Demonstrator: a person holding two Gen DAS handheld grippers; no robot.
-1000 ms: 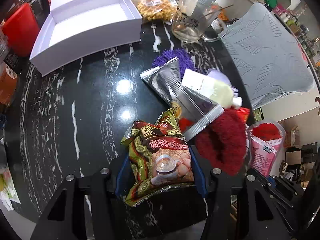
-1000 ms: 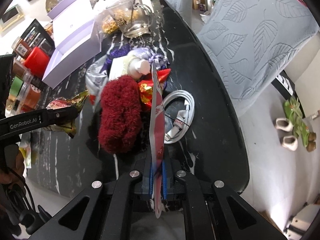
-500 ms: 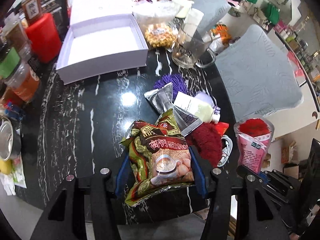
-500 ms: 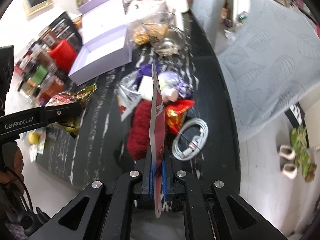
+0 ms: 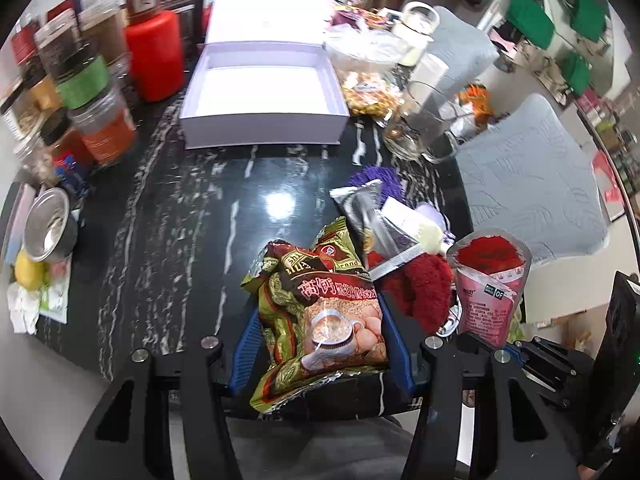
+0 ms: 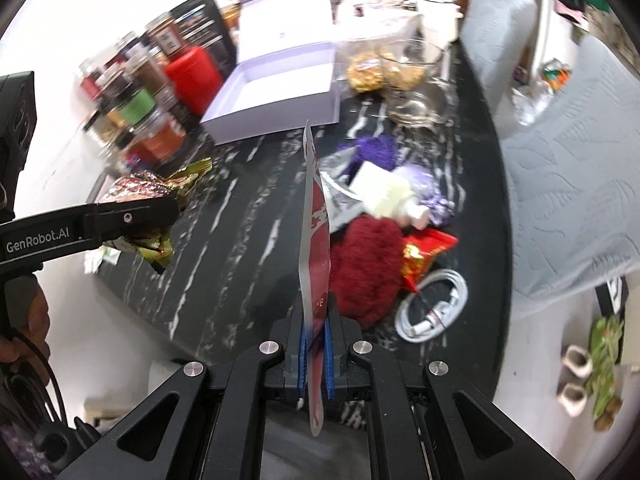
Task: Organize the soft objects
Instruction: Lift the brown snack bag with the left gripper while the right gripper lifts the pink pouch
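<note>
The left gripper [image 5: 320, 344] clamps a gold-and-brown snack bag [image 5: 320, 308] by its lower half, its blue pads pressed against both sides, so the bag hangs clear above the black marble table [image 5: 180, 216]. The right gripper [image 6: 314, 344] is pinched tight on a flat pink-and-red pouch [image 6: 314, 236], held edge-on by one end so it stands up thin between the jaws. Both packets look lifted for carrying — most likely toward the open white box [image 5: 260, 92] at the far side of the table, which is empty inside, its lid standing up behind it.

More soft things wait in a heap near the table's edge: a red fluffy item [image 6: 368, 264], a silver foil packet [image 5: 360, 204], a purple fluffy piece [image 5: 376, 180] and a small red snack packet [image 6: 424, 256], with a coiled white cable [image 6: 432, 308] just beside them. Past the heap a glass pitcher [image 5: 424, 128] holds only a little at the bottom — what, I cannot tell
</note>
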